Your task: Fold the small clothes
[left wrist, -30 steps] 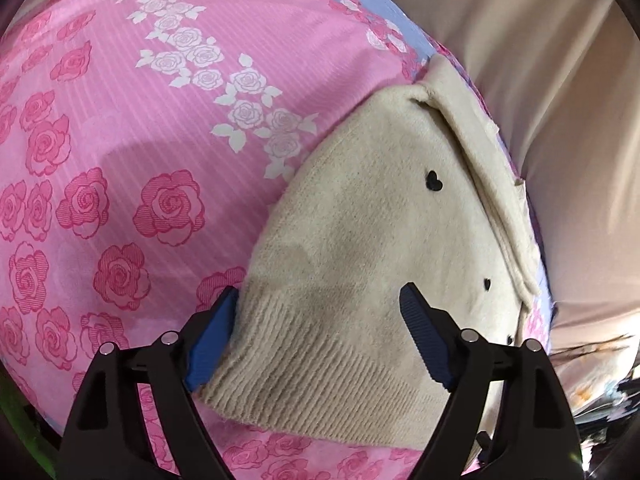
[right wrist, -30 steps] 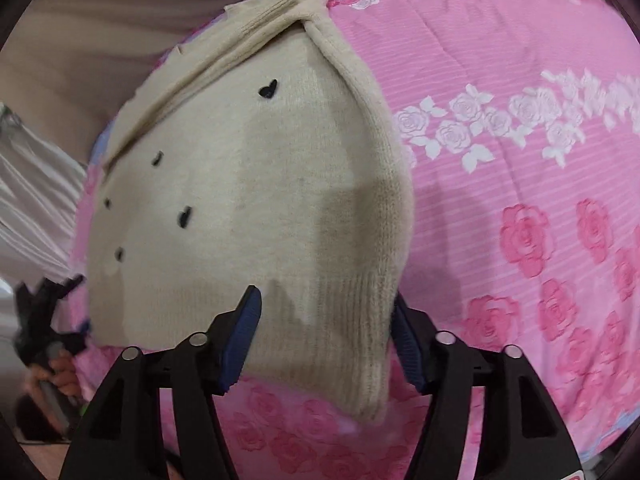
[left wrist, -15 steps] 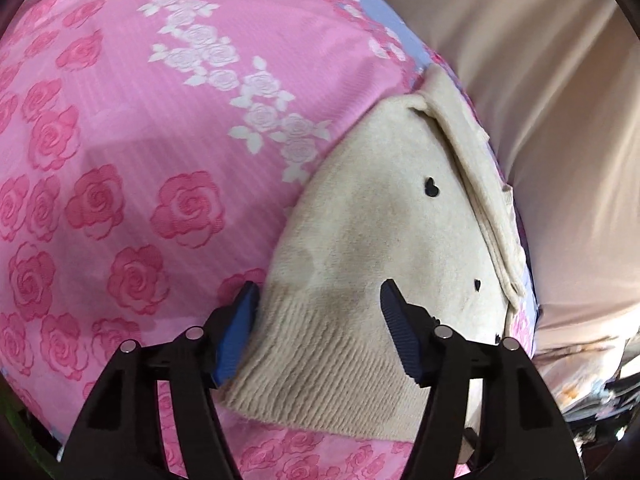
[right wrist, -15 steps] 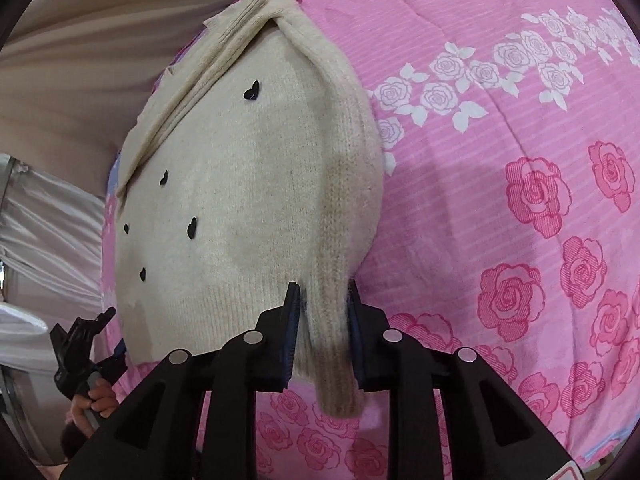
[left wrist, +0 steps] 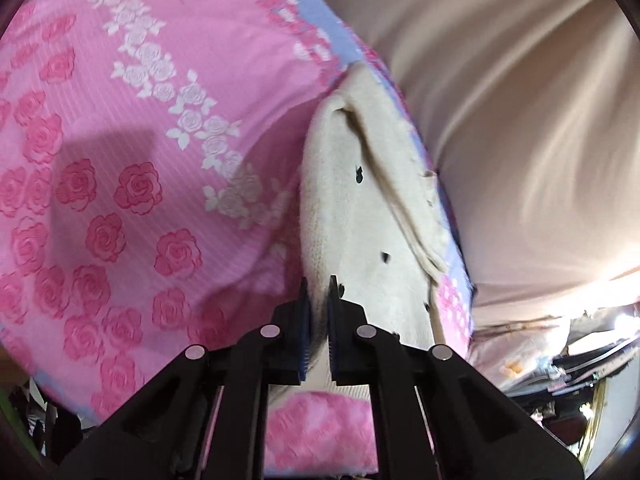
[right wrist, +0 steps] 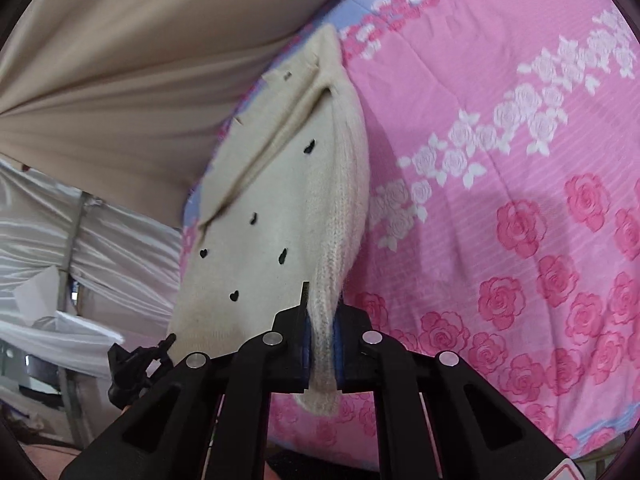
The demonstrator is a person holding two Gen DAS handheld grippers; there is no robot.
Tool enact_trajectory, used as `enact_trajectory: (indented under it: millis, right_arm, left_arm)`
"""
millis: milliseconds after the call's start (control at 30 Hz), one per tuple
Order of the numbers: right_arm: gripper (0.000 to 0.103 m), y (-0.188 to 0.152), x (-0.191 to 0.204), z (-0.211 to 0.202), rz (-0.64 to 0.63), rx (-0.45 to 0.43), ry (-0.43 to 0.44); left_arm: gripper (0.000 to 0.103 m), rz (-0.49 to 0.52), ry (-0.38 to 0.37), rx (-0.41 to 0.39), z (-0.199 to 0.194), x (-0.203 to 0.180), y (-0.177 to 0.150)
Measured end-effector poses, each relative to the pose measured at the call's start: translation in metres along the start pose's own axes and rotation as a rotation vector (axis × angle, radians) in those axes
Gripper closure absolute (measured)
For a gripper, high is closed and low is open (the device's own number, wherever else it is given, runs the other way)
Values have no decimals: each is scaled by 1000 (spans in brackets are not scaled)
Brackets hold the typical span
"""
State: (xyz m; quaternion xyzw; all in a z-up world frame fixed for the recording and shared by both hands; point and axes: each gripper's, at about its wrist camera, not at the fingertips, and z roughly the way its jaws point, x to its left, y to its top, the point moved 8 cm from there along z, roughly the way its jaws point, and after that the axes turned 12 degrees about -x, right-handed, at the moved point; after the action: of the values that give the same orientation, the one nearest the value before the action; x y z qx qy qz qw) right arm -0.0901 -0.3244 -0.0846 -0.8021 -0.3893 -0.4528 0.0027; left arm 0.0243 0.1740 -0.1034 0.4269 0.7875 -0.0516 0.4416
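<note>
Since the earlier frames both hem corners have been lifted, each clamped by closed jaws, left gripper and right gripper, while the cream sweater is stretched lengthwise to the far edge of the pink sheet.

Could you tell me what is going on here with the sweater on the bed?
A person is folding a small cream sweater with black hearts on a pink rose bedspread, using two handheld grippers. The left gripper has just closed on one corner of the ribbed hem, and the right gripper has just closed on the other, with knit pinched between the pads of each. The hem end is coming up off the bedspread while the neck end lies flat, so a fold toward the neck looks likely next.
</note>
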Motion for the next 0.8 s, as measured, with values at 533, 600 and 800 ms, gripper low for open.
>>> enact_trajectory:
  millis: [533, 600, 800]
  right_arm:
    - [96, -75, -25, -96, -216, 289, -5]
    - [96, -48, 3, -109, -214, 206, 67]
    - [96, 74, 67, -79, -168, -87, 220]
  left_arm:
    - [98, -114, 47, 101, -94, 23, -95]
    - [98, -112, -19, 31, -110, 0, -84]
    - [98, 26, -178, -117, -82, -87, 3]
